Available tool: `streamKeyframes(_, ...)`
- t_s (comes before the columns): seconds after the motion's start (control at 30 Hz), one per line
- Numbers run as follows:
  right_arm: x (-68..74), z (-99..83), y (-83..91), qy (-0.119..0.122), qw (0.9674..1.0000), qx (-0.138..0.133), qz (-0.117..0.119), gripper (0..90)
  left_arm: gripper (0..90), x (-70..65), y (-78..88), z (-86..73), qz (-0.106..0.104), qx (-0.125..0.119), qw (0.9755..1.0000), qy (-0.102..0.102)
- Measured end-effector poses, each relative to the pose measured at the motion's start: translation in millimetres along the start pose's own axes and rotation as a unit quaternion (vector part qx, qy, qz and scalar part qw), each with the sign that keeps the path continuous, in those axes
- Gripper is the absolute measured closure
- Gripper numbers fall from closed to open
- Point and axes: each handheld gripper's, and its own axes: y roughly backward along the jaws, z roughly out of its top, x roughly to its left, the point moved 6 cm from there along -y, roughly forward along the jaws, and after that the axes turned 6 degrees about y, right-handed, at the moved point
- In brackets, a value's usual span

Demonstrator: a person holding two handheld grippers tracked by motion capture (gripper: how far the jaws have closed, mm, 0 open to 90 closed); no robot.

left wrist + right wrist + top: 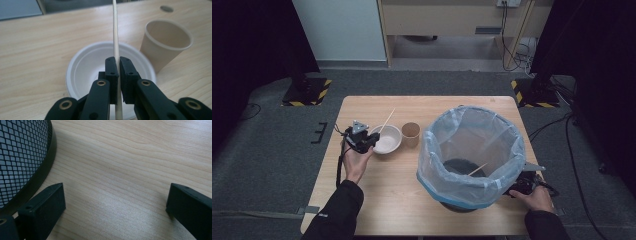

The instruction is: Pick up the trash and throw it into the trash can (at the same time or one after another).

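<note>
My left gripper (117, 62) is shut on a thin wooden stick (115, 32), which rises from between the jaws over a white bowl (85, 67). In the high view the left gripper (371, 139) hangs at the left rim of the white bowl (388, 142), and the wooden stick (387, 120) slants up and away from it. A brown paper cup (411, 134) stands just right of the bowl. My right gripper (115, 197) stands open low over bare table, beside the black mesh bin (22, 157). In the high view the right gripper (526, 184) sits at the bin's right base.
A bin lined with a blue plastic bag (472, 150) fills the right half of the wooden table (392, 195); another stick (478, 169) lies inside it. Dark stands with striped bases (307, 92) flank the far corners. A round hole cover (166, 8) sits in the tabletop beyond the paper cup (165, 40).
</note>
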Motion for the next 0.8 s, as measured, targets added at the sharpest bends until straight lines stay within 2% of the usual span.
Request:
streamKeyframes(0.23, 0.0, 0.0, 0.0, 0.0, 1.0, 0.0, 0.0, 2.3, 85.1, -5.4, 29.5, 19.3, -0.019, -0.046, 0.9988, 0.0)
streamKeyframes(0.37, 0.1, 0.0, -0.1, 0.0, 1.0, 0.0, 0.001, 2.1, 85.1, -5.6, 48.3, 31.6, -0.03, -0.079, 0.9964, 0.007)
streamKeyframes(0.63, 0.5, -0.2, -0.1, 0.001, 1.0, 0.002, 0.002, 1.3, 85.2, -13.3, 81.3, 55.8, -0.054, -0.137, 0.989, 0.01)
streamKeyframes(0.8, 0.4, -0.1, -0.3, 0.003, 1.0, 0.002, 0.003, 1.0, 85.1, -23.1, 101.9, 70.6, -0.072, -0.173, 0.9822, 0.004)
